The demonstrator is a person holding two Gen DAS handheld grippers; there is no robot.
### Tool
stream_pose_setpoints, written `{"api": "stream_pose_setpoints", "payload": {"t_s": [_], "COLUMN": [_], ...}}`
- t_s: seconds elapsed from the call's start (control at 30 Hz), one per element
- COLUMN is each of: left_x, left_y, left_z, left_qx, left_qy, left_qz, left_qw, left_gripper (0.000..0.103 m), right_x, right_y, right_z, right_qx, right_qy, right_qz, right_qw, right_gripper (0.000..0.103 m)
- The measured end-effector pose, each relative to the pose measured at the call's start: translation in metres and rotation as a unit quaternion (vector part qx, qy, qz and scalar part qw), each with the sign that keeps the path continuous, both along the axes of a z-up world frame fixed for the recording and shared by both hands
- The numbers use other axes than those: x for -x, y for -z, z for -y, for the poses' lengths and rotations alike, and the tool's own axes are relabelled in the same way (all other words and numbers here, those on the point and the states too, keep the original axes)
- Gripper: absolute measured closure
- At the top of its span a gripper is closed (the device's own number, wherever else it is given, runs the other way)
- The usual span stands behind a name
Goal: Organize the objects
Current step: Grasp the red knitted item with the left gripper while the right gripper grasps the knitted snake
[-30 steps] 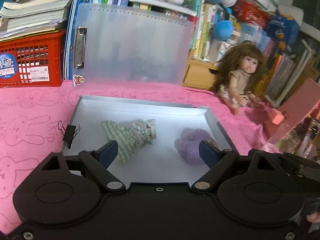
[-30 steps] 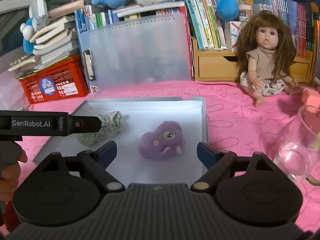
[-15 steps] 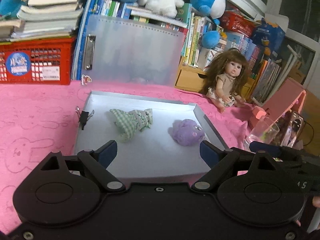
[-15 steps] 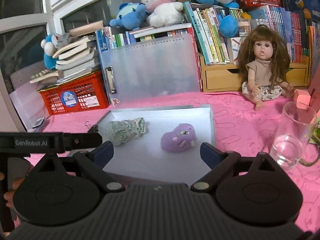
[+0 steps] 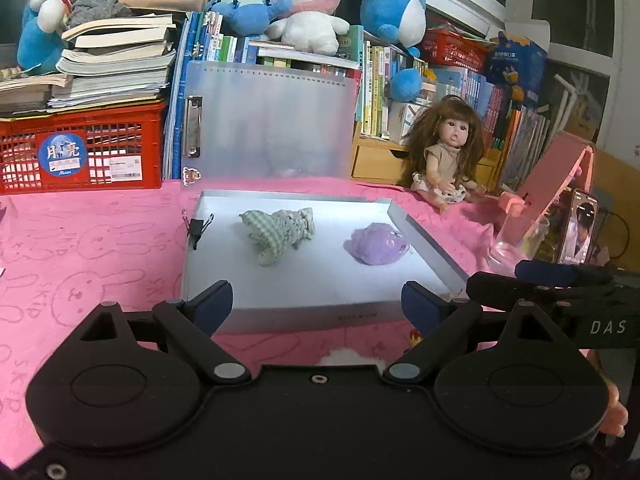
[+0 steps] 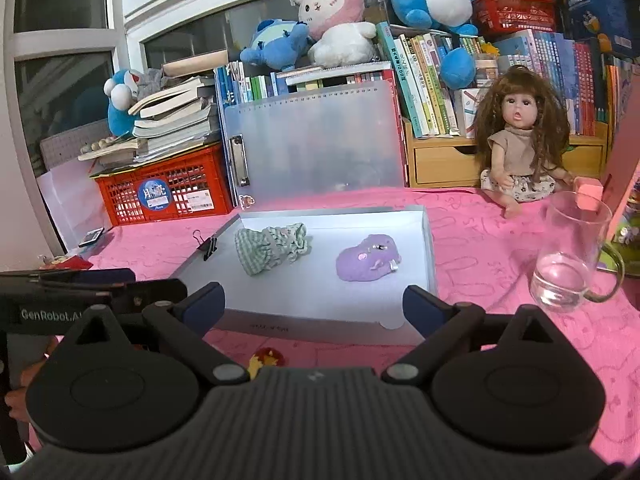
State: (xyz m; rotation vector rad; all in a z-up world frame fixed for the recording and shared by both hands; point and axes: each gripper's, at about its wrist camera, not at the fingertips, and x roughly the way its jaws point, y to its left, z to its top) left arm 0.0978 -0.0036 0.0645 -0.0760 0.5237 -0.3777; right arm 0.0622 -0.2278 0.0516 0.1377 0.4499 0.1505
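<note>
Two soft things lay well apart inside the shallow white box [image 6: 428, 240] at the centre of both views: a green checked cloth pouch [image 6: 270, 248] toward its left and a purple plush toy [image 6: 368, 263] toward its right, seemingly put there as sorted items. The left gripper [image 5: 316, 304] and the right gripper [image 6: 314, 304] hung near the box's front edge; both had just been opening, their jaws wide with nothing between them, probably freed for the next pick. Outward, a black binder clip [image 6: 208, 245] gripped the box's left wall, a glass mug [image 6: 568, 256] stood at the right on the pink cloth [image 6: 480, 232], and a doll [image 6: 520, 148] sat behind it. A small yellow-red object [image 6: 266, 360] lay before the box, partly hidden by the right gripper's body; nothing blocked the box itself.
</note>
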Motion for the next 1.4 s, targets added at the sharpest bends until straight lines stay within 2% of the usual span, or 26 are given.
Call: {"api": "stream_pose_setpoints", "payload": {"t_s": [0.5, 1.0, 1.1, 1.3, 1.4], "left_x": [0.038, 0.057, 0.058, 0.061, 0.062], "left_y": [0.019, 0.036, 0.037, 0.041, 0.044], "left_z": [-0.01, -0.032, -0.034, -0.036, -0.038], "left_qx": [-0.023, -0.018, -0.019, -0.023, -0.026], "left_qy": [-0.005, -0.044, -0.05, -0.054, -0.058], "left_qz": [0.008, 0.0, 0.001, 0.001, 0.001], "left_qw": [0.9997, 0.9989, 0.9986, 0.9983, 0.998], "left_gripper": [0.011, 0.013, 0.018, 0.025, 0.029], "right_x": [0.026, 0.041, 0.043, 0.044, 0.045], "right_y": [0.022, 0.036, 0.036, 0.036, 0.037], "right_z": [-0.003, -0.015, -0.017, -0.024, -0.026], "right_qx": [0.015, 0.028, 0.026, 0.037, 0.037], "right_qy": [0.002, -0.011, -0.015, -0.023, -0.026], "right_qz": [-0.019, -0.023, -0.017, -0.013, -0.013], "right_qw": [1.0, 0.999, 0.999, 0.999, 0.999], "right_gripper": [0.003, 0.004, 0.007, 0.019, 0.031]}}
